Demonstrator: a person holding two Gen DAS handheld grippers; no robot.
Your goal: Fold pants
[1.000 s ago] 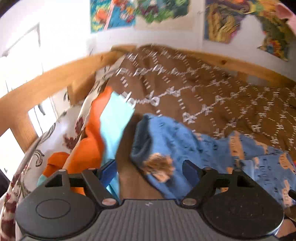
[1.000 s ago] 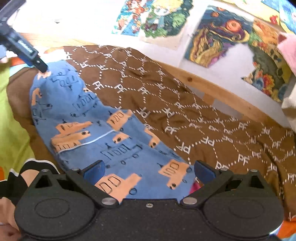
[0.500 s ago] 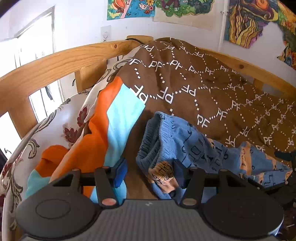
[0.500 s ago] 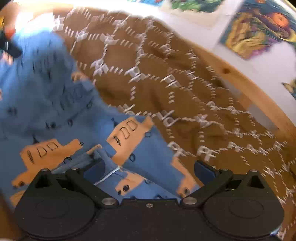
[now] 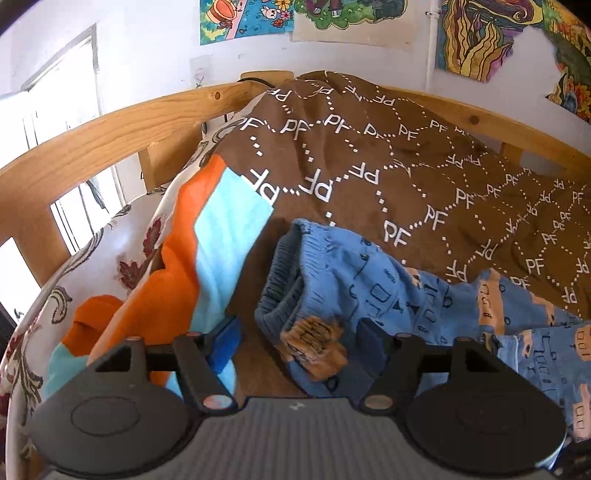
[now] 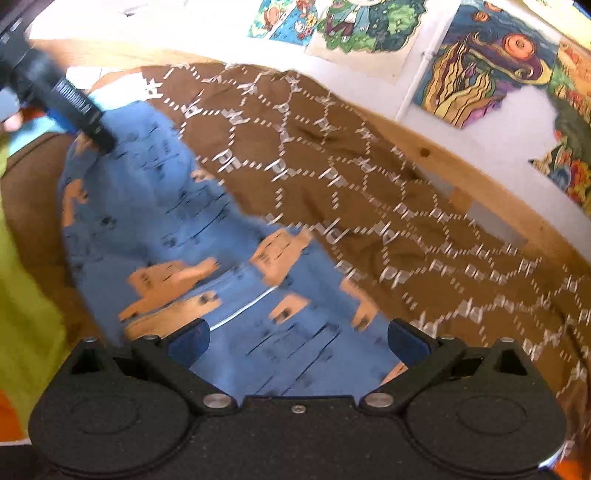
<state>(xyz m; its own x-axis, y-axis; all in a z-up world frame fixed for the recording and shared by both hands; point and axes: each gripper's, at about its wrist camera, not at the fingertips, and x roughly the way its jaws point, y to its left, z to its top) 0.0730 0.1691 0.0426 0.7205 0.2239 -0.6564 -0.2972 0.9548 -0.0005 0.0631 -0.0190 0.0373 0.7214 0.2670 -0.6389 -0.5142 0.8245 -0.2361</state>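
Blue pants with orange vehicle prints (image 5: 369, 288) lie on a brown blanket (image 5: 406, 177) on the bed. In the left wrist view my left gripper (image 5: 299, 343) is open, its fingers either side of the bunched waistband end (image 5: 314, 339). In the right wrist view the pants (image 6: 177, 229) stretch from the upper left down to my right gripper (image 6: 295, 339), which is open with the cloth between and under its fingers. The left gripper's finger (image 6: 74, 107) shows at the far end of the pants there.
A wooden bed rail (image 5: 110, 140) runs behind the blanket, with drawings on the white wall (image 5: 369, 18). An orange and light blue cloth (image 5: 192, 258) and a floral sheet (image 5: 110, 251) lie left of the pants. A yellow-green cloth (image 6: 22, 295) lies at the left.
The left gripper has drawn slightly closer to the waistband end and stays open. The right gripper has swung over the pants, which now lie stretched out in front of it again.
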